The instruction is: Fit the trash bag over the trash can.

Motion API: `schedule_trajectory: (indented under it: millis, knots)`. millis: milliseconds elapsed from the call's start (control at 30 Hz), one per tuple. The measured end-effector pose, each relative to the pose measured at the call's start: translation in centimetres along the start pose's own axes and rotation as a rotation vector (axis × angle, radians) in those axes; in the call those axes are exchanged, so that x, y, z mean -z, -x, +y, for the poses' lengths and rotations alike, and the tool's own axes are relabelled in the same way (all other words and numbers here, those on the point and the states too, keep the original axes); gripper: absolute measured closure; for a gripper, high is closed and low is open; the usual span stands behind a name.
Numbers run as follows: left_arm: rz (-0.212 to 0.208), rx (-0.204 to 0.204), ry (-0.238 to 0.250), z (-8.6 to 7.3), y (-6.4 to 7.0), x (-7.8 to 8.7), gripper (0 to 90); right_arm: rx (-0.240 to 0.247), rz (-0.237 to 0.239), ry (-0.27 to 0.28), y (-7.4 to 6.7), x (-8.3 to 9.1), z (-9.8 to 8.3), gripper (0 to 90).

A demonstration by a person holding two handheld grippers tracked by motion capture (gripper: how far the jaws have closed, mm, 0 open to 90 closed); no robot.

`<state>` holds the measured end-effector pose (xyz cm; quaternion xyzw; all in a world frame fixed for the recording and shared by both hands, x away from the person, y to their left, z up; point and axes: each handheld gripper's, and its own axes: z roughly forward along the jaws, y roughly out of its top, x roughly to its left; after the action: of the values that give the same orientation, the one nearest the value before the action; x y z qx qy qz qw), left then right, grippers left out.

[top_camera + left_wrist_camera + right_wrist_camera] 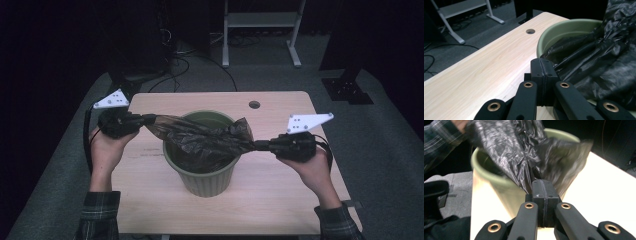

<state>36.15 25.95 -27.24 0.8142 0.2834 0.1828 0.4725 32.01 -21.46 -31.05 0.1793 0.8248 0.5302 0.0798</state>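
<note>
Both grippers, left (150, 119) and right (260, 145), clamped shut on opposite edges of the black bag (205, 140) stretched over the green bin (205, 182) (mouth opened, probably); cuffing the rim remains.

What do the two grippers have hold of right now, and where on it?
Both hold the black bin bag over the green bin: the left gripper pinches its left edge, the right gripper its right edge.
</note>
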Motion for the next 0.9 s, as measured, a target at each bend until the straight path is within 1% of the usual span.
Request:
schedule_trajectory:
  millis: [67, 133, 167, 233, 333, 400, 433, 467, 500, 567, 600, 633, 667, 700, 767, 800, 833, 900]
  knots:
    - [0.010, 0.012, -0.005, -0.6, -0.2, 0.3, 90.0, 0.001, 0.002, -0.024, -0.5, 0.3, -1.1, 90.0]
    - [0.003, 0.028, 0.000, -1.2, -0.4, 0.4, 90.0, -0.004, -0.001, -0.045, -0.8, 0.4, -2.1, 90.0]
    - [-0.005, 0.032, 0.002, -1.4, -0.4, 0.4, 90.0, -0.020, 0.008, -0.056, -0.8, 0.3, -2.8, 90.0]
    - [-0.025, 0.028, 0.001, -1.7, -0.1, 0.0, 90.0, -0.041, 0.031, -0.070, -0.9, 0.0, -4.0, 90.0]
    - [-0.036, 0.021, -0.006, -1.9, 0.4, -0.7, 89.9, -0.063, 0.073, -0.094, -1.3, -0.8, -5.1, 90.0]
    - [-0.040, 0.017, -0.010, -1.8, 0.5, -1.0, 89.9, -0.055, 0.104, -0.121, -1.8, -1.5, -5.6, 89.8]
    - [-0.036, 0.013, -0.012, -1.8, 0.5, -1.1, 90.0, -0.047, 0.100, -0.126, -2.0, -1.6, -5.7, 84.2]
    - [-0.033, 0.014, -0.012, -1.7, 0.5, -1.1, 89.9, -0.046, 0.100, -0.126, -2.0, -1.6, -5.6, 82.7]
    - [-0.029, 0.017, -0.008, -1.6, 0.5, -1.0, 90.0, -0.044, 0.099, -0.119, -1.9, -1.3, -5.4, 78.3]
    - [-0.026, 0.020, -0.004, -1.6, 0.2, -0.7, 89.9, -0.050, 0.080, -0.092, -1.6, -0.3, -5.0, 77.5]
    - [-0.028, 0.020, 0.000, -1.5, 0.1, -0.6, 89.9, -0.047, 0.077, -0.085, -1.5, 0.1, -4.9, 76.2]
    - [-0.027, 0.020, 0.000, -1.5, 0.1, -0.5, 89.9, -0.048, 0.058, -0.065, -1.3, 0.7, -4.6, 73.8]
    - [-0.024, 0.017, 0.001, -1.5, 0.1, -0.4, 89.9, -0.054, 0.052, -0.057, -1.3, 1.0, -4.5, 72.4]
    - [-0.025, 0.015, 0.000, -1.4, 0.2, -0.3, 89.9, -0.054, 0.039, -0.034, -1.1, 1.6, -4.0, 69.1]
    - [-0.026, 0.013, 0.002, -1.3, 0.3, -0.4, 89.9, -0.053, 0.007, 0.003, -0.9, 2.6, -3.0, 66.9]
    - [-0.028, 0.011, 0.002, -1.3, 0.3, -0.4, 89.9, -0.050, -0.006, 0.020, -0.7, 2.9, -2.3, 63.2]
    - [-0.028, 0.010, 0.002, -1.3, 0.3, -0.4, 89.9, -0.049, -0.025, 0.039, -0.6, 3.1, -1.6, 62.6]
    - [-0.028, 0.011, 0.003, -1.2, 0.3, -0.4, 89.9, -0.048, -0.028, 0.062, -0.1, 3.4, 0.0, 60.0]
